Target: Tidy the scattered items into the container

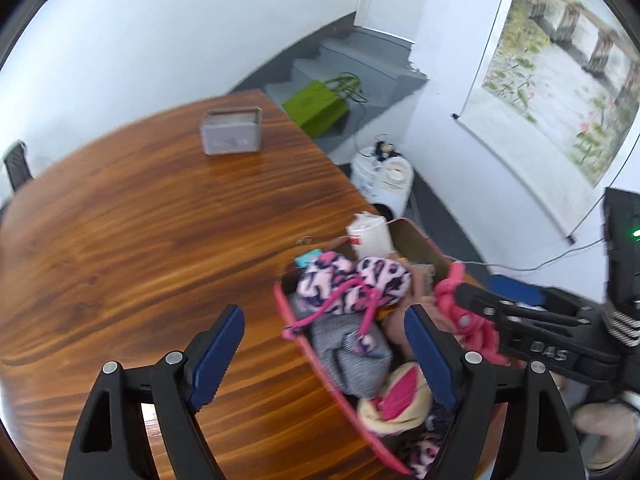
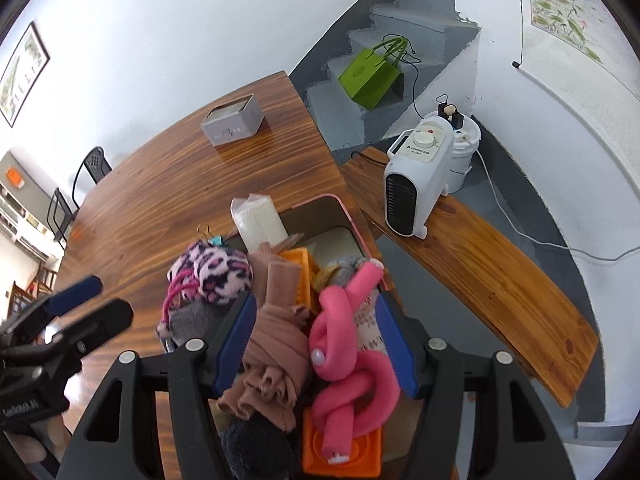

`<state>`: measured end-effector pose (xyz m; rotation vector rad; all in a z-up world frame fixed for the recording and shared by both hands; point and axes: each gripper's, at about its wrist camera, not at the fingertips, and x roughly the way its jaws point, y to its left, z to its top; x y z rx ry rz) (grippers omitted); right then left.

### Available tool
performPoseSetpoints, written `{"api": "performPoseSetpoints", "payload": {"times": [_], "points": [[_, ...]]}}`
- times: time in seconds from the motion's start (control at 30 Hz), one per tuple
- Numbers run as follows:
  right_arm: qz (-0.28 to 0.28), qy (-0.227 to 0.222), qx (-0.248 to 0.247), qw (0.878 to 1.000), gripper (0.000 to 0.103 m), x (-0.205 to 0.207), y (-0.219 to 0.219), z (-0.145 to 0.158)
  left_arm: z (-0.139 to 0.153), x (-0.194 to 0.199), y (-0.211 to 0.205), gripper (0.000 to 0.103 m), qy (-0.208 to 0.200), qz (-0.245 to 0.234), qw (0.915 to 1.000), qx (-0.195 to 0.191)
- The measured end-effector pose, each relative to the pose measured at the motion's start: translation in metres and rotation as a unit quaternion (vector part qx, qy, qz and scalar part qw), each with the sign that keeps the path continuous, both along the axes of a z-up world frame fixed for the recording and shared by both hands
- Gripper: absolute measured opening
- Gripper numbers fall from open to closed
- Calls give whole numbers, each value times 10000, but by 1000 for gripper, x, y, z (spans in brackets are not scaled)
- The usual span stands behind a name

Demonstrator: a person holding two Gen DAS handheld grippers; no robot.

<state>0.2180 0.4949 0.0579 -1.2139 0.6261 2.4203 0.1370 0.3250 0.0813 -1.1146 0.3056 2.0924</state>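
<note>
Left gripper [image 1: 324, 356]: jaws wide, empty.
Right gripper [image 2: 316, 344]: spread, empty, around pink foam roller [image 2: 352, 364].
Advice: lift clear without snagging container [image 2: 352, 220] contents.

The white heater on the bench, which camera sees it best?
The right wrist view: the white heater stands whole on the bench, grille and dial clear. The left wrist view shows only a blurred part of it beyond the table's edge.

walls [image 2: 160, 40] white | grey stairs [image 2: 400, 24] | wooden table [image 1: 140, 220] | wooden bench [image 2: 500, 280] | scroll painting [image 1: 560, 80]
</note>
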Motion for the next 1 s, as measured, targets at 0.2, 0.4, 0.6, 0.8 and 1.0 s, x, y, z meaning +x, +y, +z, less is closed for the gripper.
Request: {"api": "performPoseSetpoints", "payload": {"times": [0.2,0.4,0.6,0.8,1.0], "points": [[-29,-194,64,9998,72,33,-2,2,-9,17,-5,84,-468,152,9986,-192],[28,-321,-10,9995,73,51,-8,-3,-13,29,-9,84,-751,153,9967,-255],[185,-360,17,9992,73,56,-16,-6,-2,45,-7,102,-658,99,9974,-290],[166,-313,5,9994,73,61,-18,-5,1,49,-10,103,-869,24,9962,-36],[108,-315,27,9994,73,68,-19,-4,6,58,-6,103,-378,-40,9991,-166]]}}
